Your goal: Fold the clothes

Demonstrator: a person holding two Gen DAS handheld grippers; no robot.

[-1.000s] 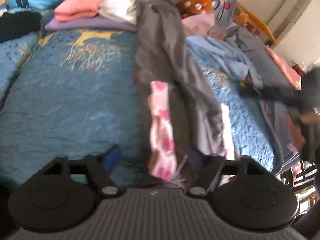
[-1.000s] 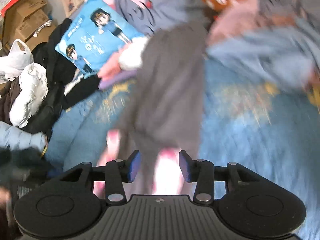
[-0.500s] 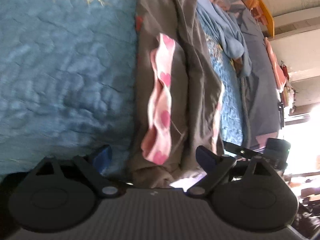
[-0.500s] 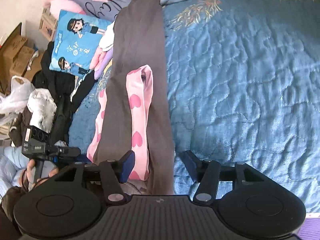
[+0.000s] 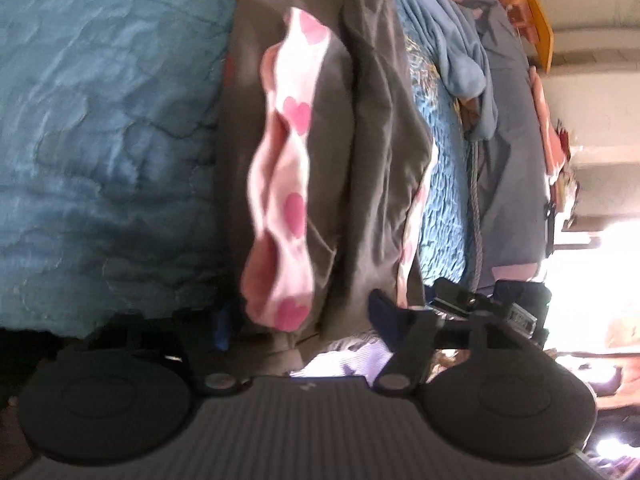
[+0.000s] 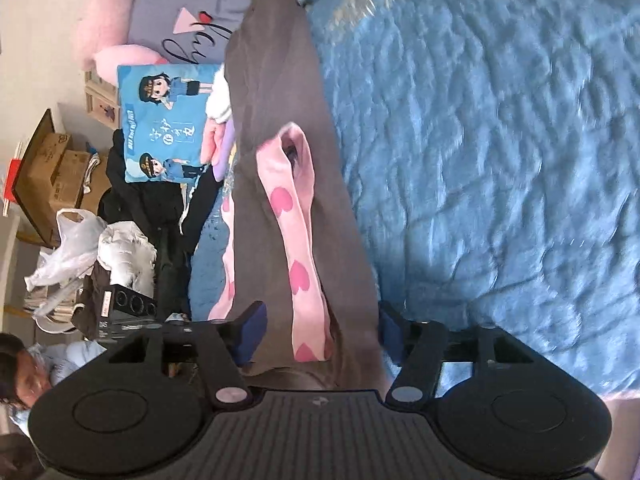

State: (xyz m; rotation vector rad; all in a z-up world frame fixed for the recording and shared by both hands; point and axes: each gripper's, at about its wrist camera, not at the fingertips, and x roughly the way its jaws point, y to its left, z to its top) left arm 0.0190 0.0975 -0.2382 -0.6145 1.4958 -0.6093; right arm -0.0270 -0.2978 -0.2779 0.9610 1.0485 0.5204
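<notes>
Nearest in both wrist views, the near end of a long grey garment (image 5: 360,160) with a pink heart-print lining (image 5: 288,184) hangs over the bed's near edge. The left gripper (image 5: 300,320) straddles that end, its jaws closing with the cloth between them; the left pad is half buried in the fabric, but a firm pinch cannot be told. The right gripper (image 6: 320,332) brackets the same end from the other side, its jaws also closing around grey cloth and pink lining, the pads (image 6: 252,328) beside the fabric rather than plainly pressing it.

Beyond, the garment runs away as a narrow strip over the blue quilted bedspread (image 6: 500,160), apparently already folded lengthwise. What seems left is folding it end to end.

Further off, a light blue garment (image 5: 452,40) lies crumpled and unfolded on the right. At the far end, a cartoon-print cushion (image 6: 168,120) and a small stack of pink and white folded clothes (image 6: 218,120) suggest the job is partly done.
</notes>
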